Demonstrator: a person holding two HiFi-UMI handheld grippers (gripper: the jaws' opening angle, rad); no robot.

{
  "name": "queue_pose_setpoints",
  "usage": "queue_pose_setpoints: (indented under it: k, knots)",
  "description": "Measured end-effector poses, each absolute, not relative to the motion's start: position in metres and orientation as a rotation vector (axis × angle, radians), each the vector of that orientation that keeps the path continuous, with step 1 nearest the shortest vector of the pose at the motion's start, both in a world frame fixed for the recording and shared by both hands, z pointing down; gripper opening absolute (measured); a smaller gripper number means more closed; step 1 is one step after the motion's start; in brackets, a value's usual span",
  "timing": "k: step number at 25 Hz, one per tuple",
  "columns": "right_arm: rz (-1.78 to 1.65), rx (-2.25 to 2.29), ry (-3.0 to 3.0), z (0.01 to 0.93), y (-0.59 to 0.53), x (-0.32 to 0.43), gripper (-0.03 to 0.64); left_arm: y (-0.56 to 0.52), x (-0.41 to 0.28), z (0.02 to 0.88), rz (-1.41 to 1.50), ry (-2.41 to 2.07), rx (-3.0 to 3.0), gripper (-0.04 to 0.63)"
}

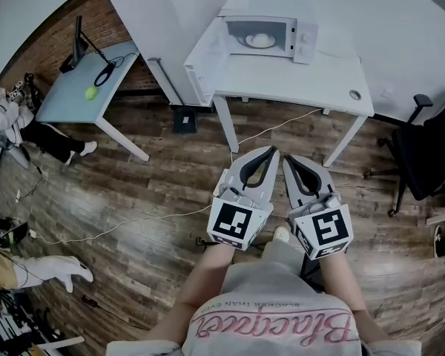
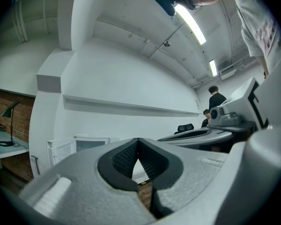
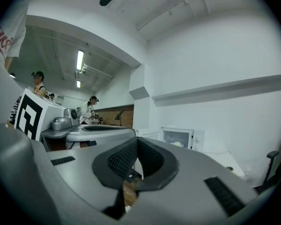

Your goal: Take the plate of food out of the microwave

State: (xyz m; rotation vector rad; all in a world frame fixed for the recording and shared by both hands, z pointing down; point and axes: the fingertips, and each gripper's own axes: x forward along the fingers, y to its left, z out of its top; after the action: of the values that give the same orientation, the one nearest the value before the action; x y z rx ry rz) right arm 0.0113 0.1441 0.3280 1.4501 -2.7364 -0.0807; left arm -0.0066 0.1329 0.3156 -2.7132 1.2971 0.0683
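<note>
Both tools are held side by side low in the head view, above the wooden floor (image 1: 133,191) and well short of the white counter (image 1: 304,80). The left tool (image 1: 270,151) is closed, its dark pads meeting at the tips with nothing between them, as its own view shows. The right tool (image 1: 288,160) is likewise closed and empty, its tips together in the right gripper view. Each points roughly level towards the counter, and the marker cubes sit nearest the person's forearms. The microwave (image 1: 271,37) stands at the back of the counter against the white wall, and its door (image 1: 202,69) looks swung wide to the left. The plate of food (image 1: 261,41) is inside the cavity, a pale mound on a white plate; the right gripper view also shows it small and far off behind the jaw tips. A small round object (image 1: 354,94) lies near the counter's right edge, too small to identify. A black office chair (image 1: 423,154) stands to the right of the counter. To the left is a light blue counter (image 1: 74,99) carrying a green ball (image 1: 91,93) and a black lamp (image 1: 78,43), with a person (image 1: 15,121) seated beside it. A thin pale cable (image 1: 133,221) trails across the floor
</note>
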Motion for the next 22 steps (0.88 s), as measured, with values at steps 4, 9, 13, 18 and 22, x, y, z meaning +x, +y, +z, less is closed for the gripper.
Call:
queue_pose_setpoints:
  k: [4,9,13,18,22]
  knots:
    - [-0.076,1.429,-2.751,0.325,0.115,0.024,0.011,0.104,0.006,0.312,0.074,1.309,-2.715,0.003]
    - [-0.062,1.383,-2.763,0.329,0.084,0.038,0.011,0.07,0.023,0.315,0.074,1.34,-2.702,0.003]
    - [-0.073,1.328,-2.785,0.331,0.063,0.05,0.011,0.048,0.037,0.317,0.087,1.379,-2.69,0.003]
    - [-0.077,1.284,-2.807,0.328,0.039,0.066,0.011,0.024,0.054,0.316,0.089,1.417,-2.67,0.002]
    - [-0.075,1.281,-2.825,0.325,0.03,0.076,0.011,0.016,0.064,0.313,0.08,1.411,-2.66,0.003]
